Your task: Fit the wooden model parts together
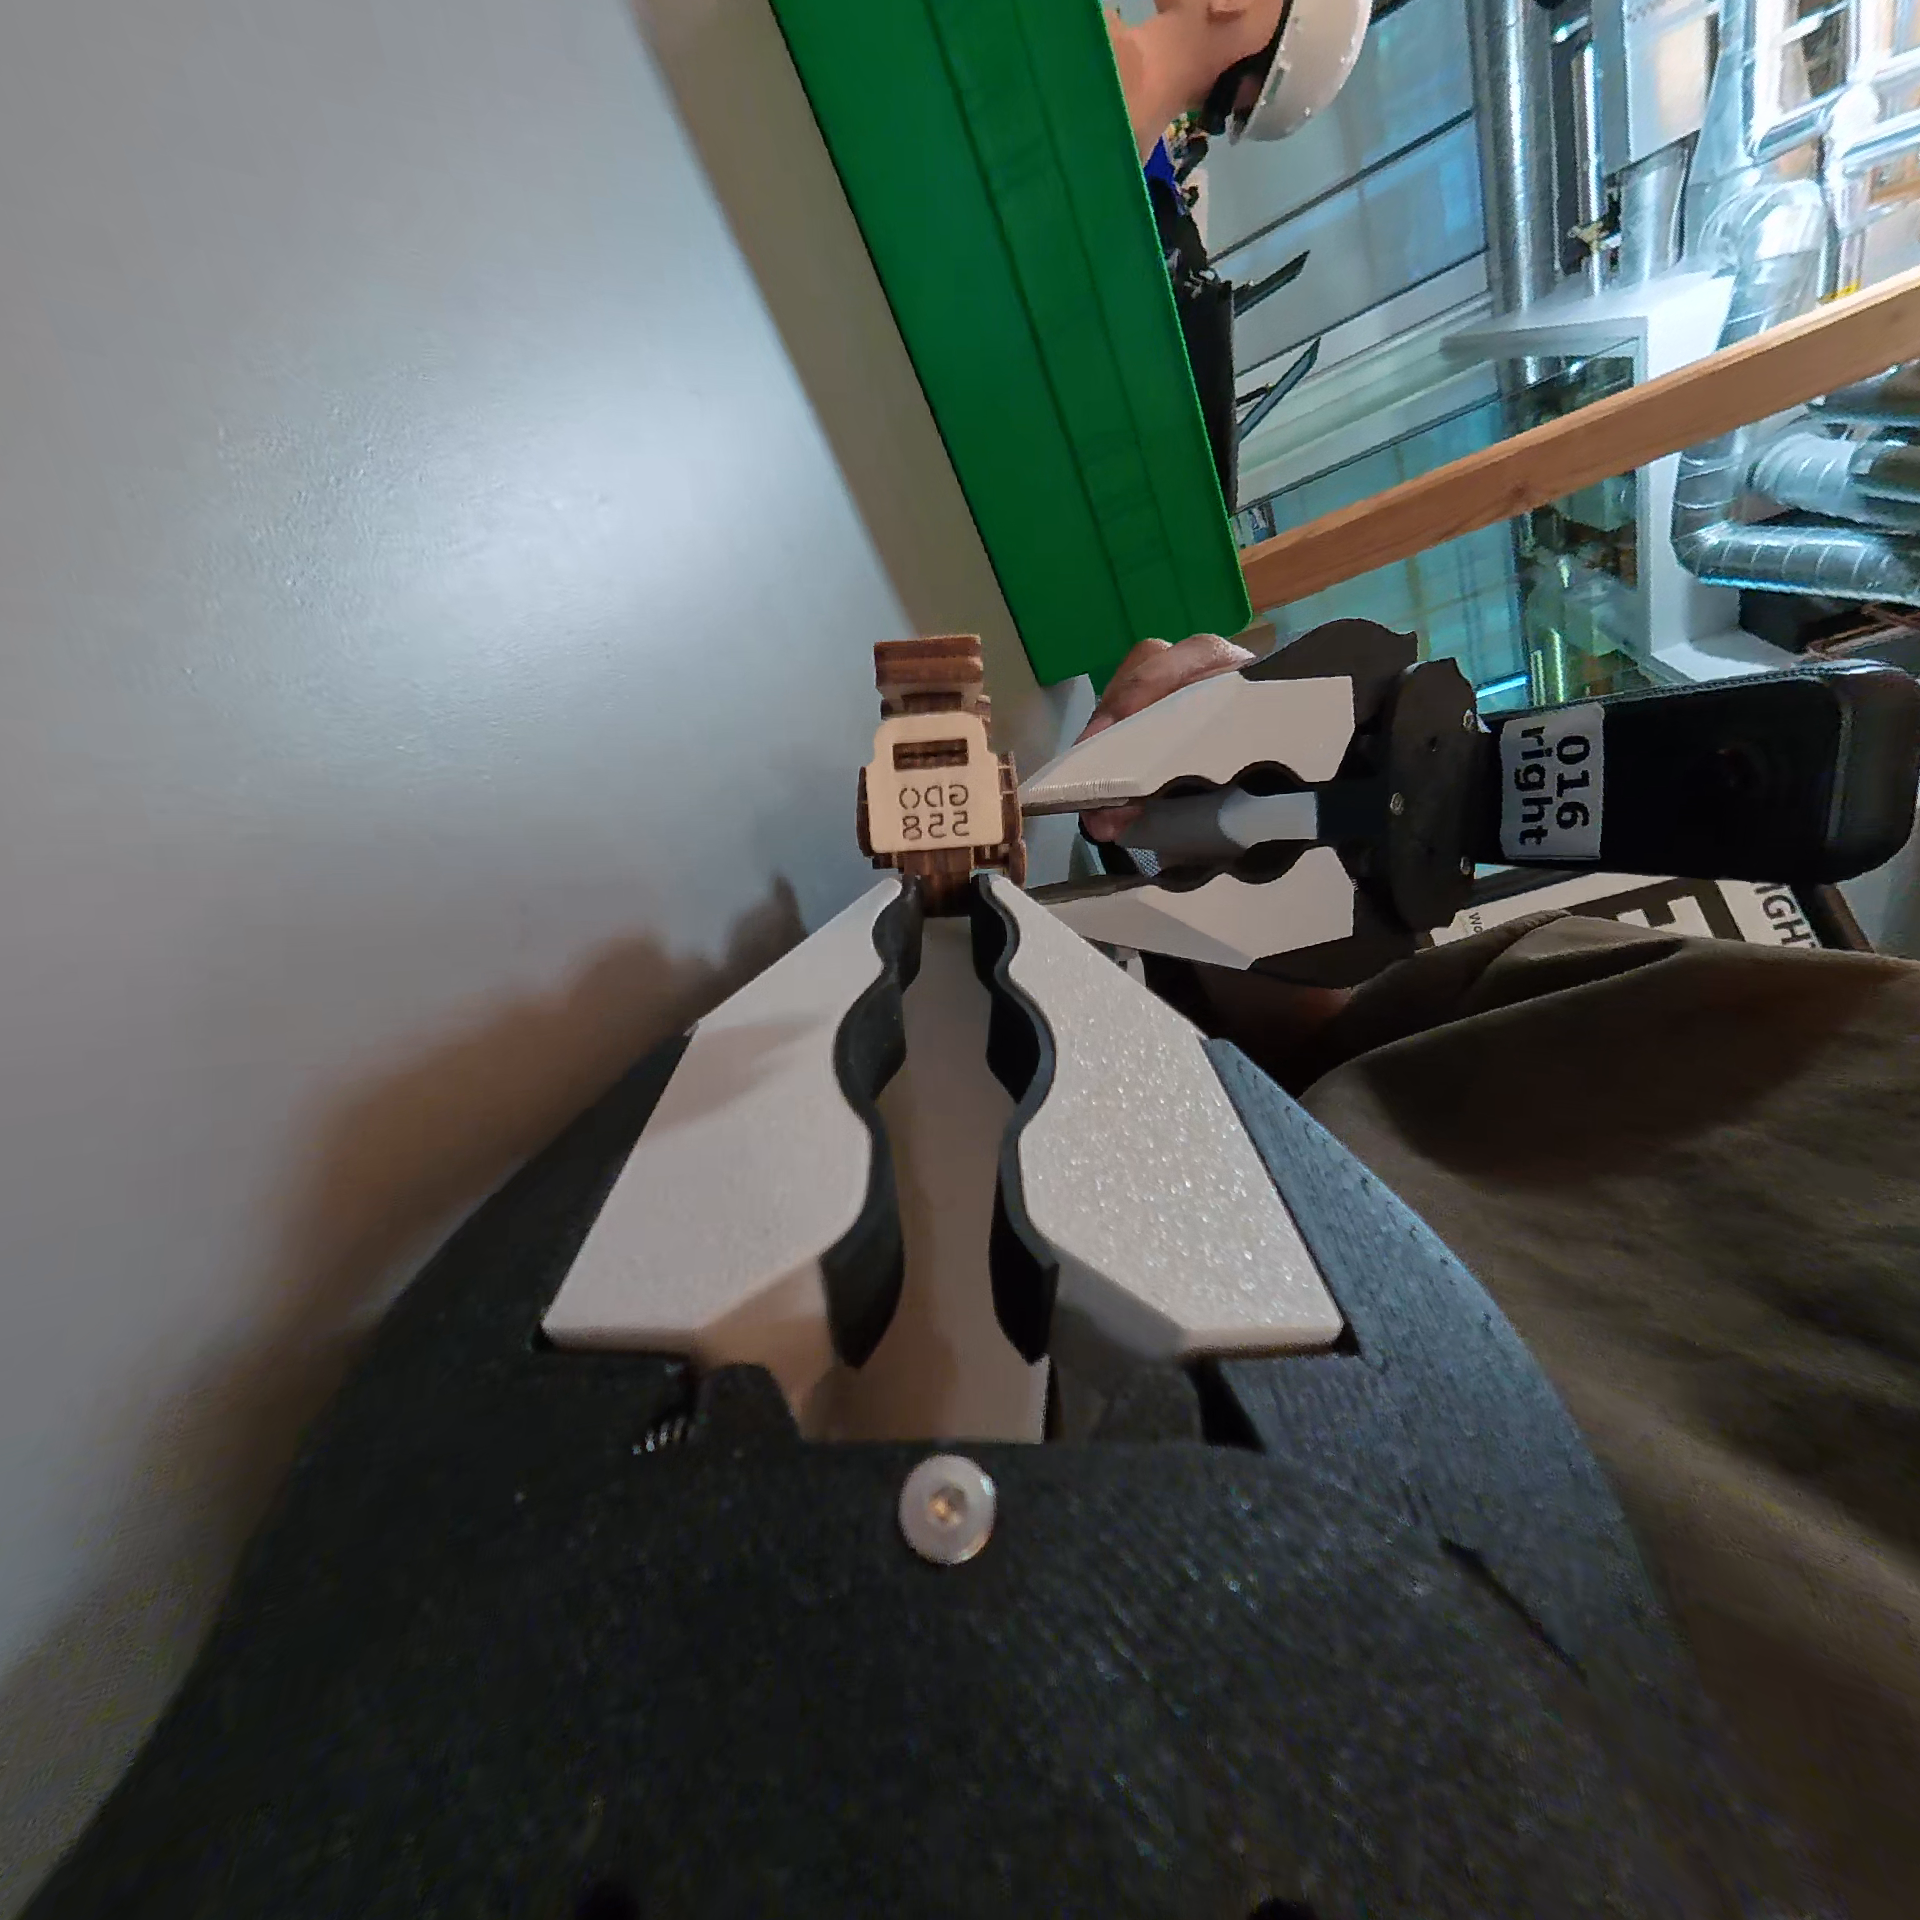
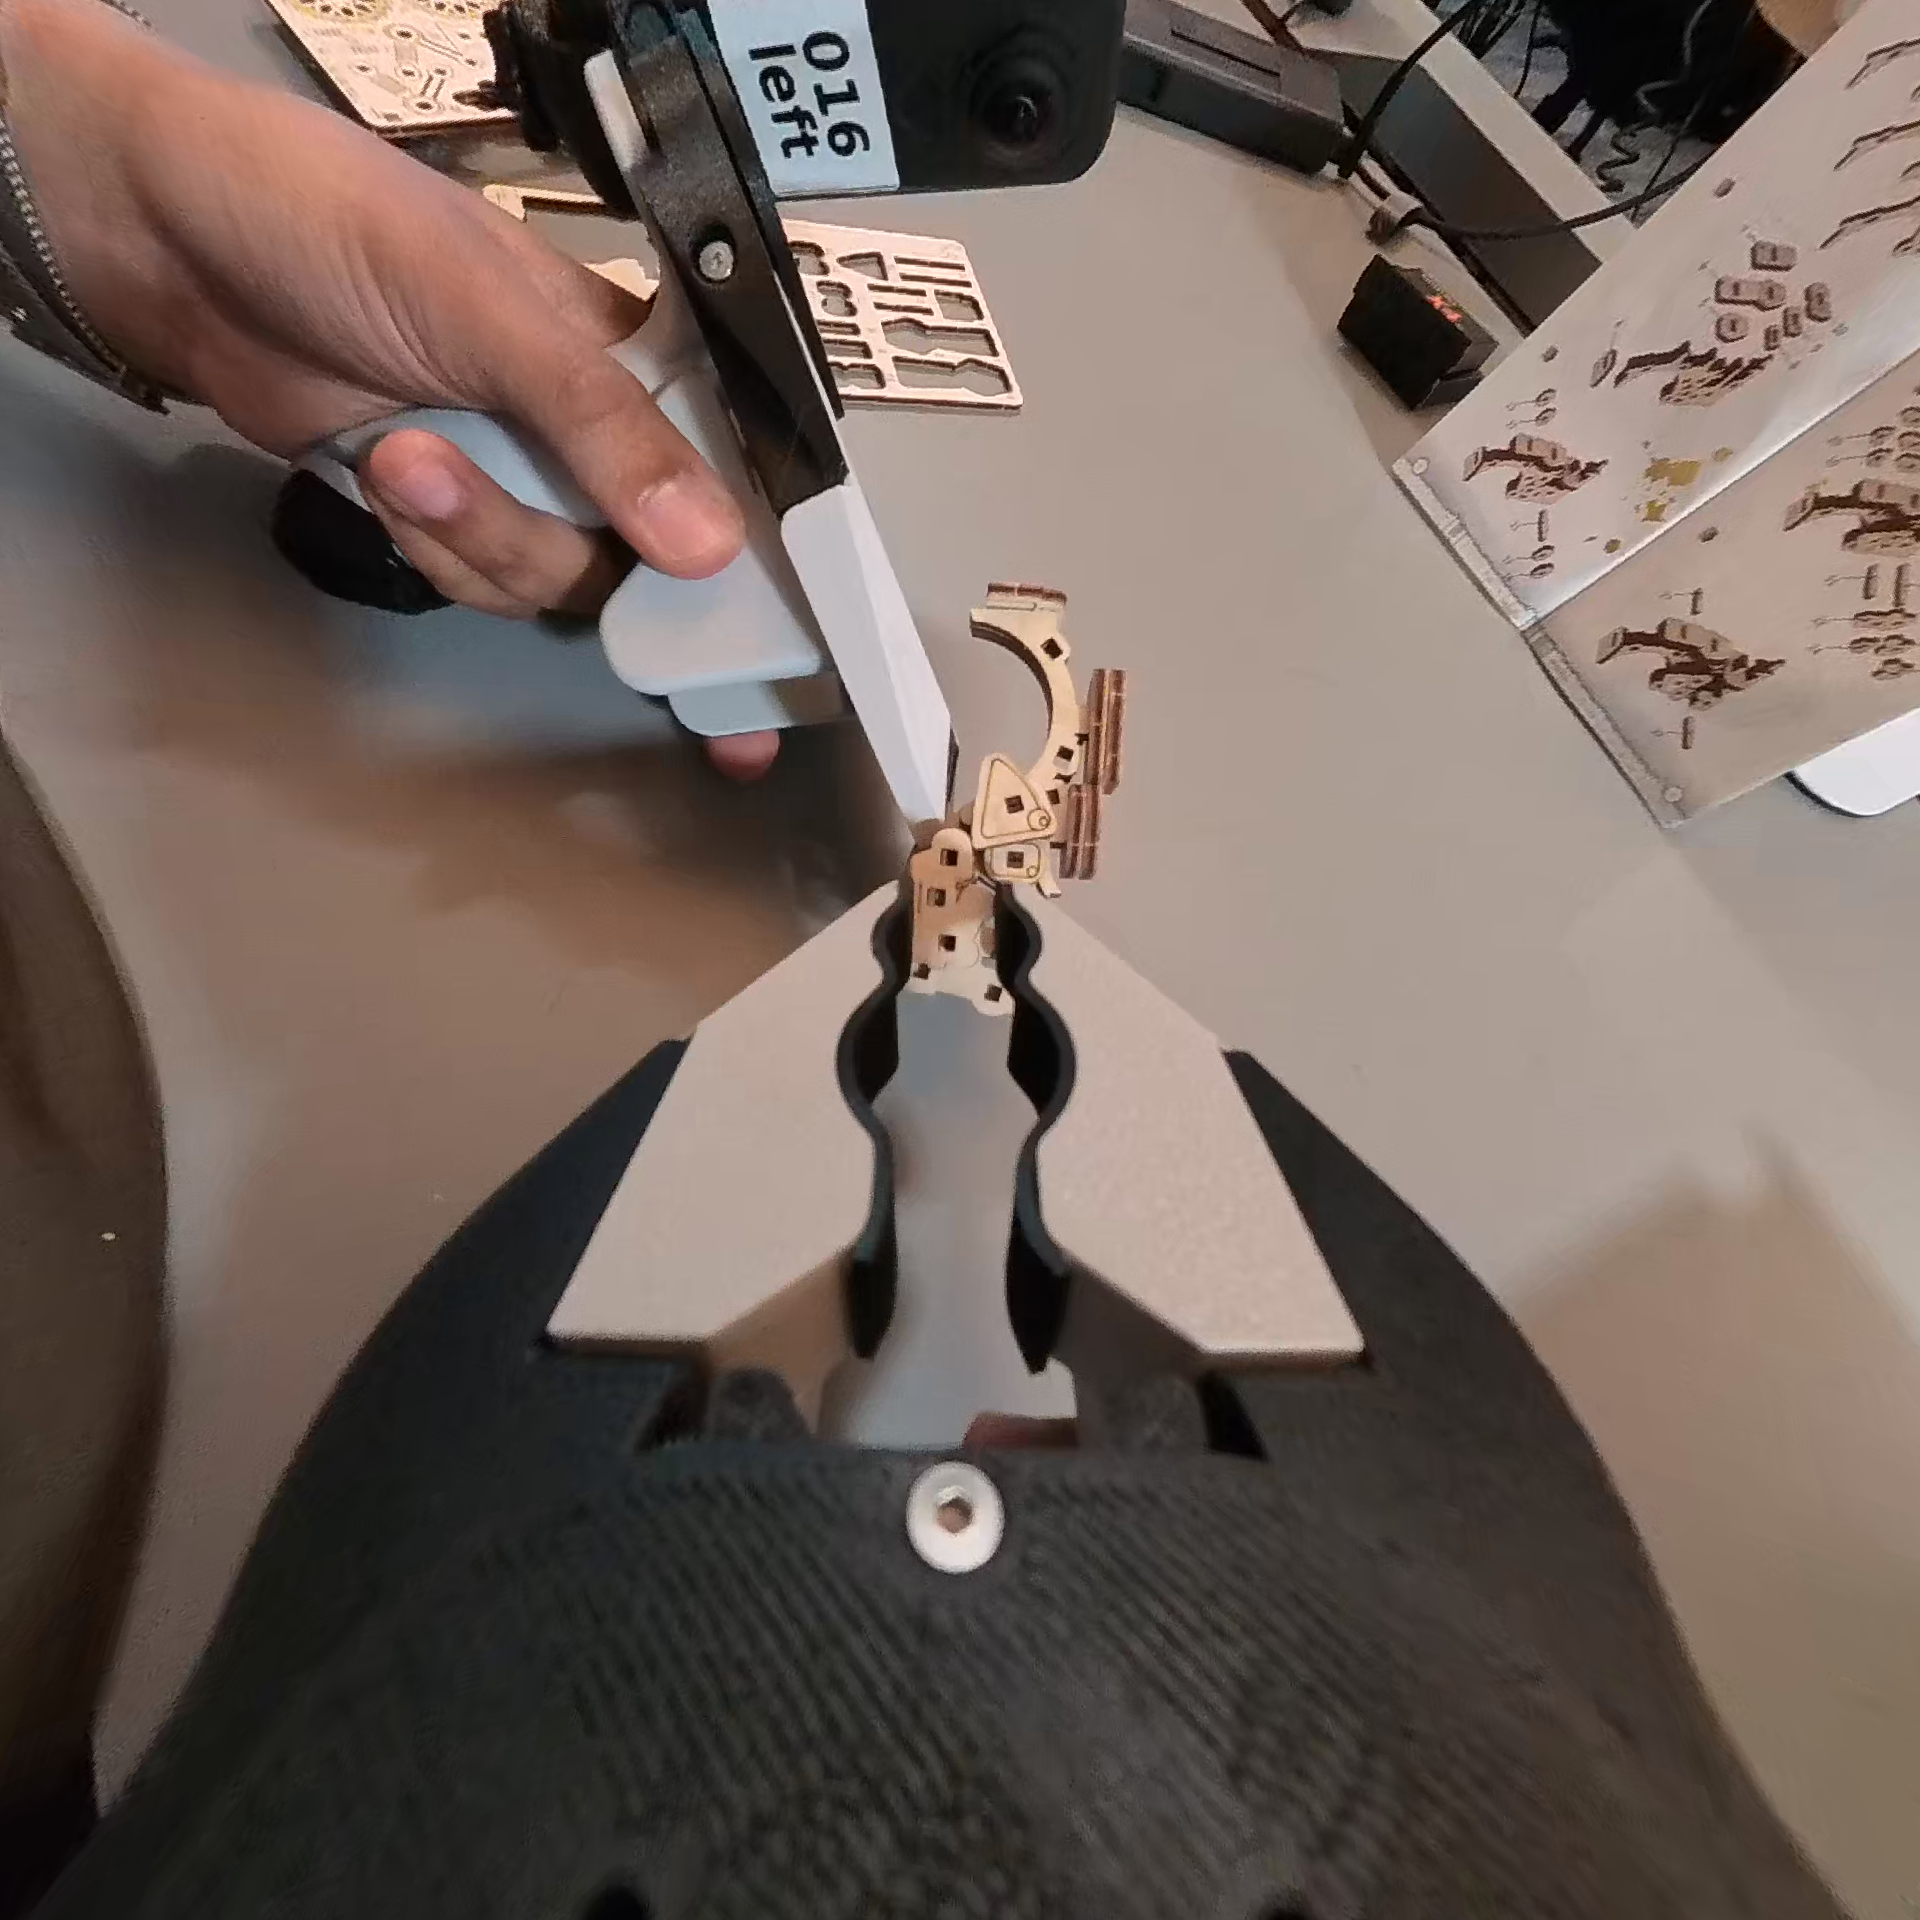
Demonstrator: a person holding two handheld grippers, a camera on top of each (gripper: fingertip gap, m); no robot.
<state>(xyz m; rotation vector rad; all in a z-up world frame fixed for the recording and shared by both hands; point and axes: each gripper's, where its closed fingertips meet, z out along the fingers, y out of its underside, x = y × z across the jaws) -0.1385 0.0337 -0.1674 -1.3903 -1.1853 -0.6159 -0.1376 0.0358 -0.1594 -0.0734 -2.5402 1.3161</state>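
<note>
The right gripper (image 2: 951, 940) pinches the lower end of a small wooden model (image 2: 1023, 790), held in the air above the grey worktop (image 2: 1351, 987). The model's long axis runs straight away from these fingers, its curved arm arching at the far end. The left gripper (image 1: 943, 896) clamps the same model (image 1: 940, 790) from its side. Punched-out wooden sheets (image 2: 914, 322) lie toward the worktop's far edge, an instruction sheet (image 2: 1714, 499) at its right.
</note>
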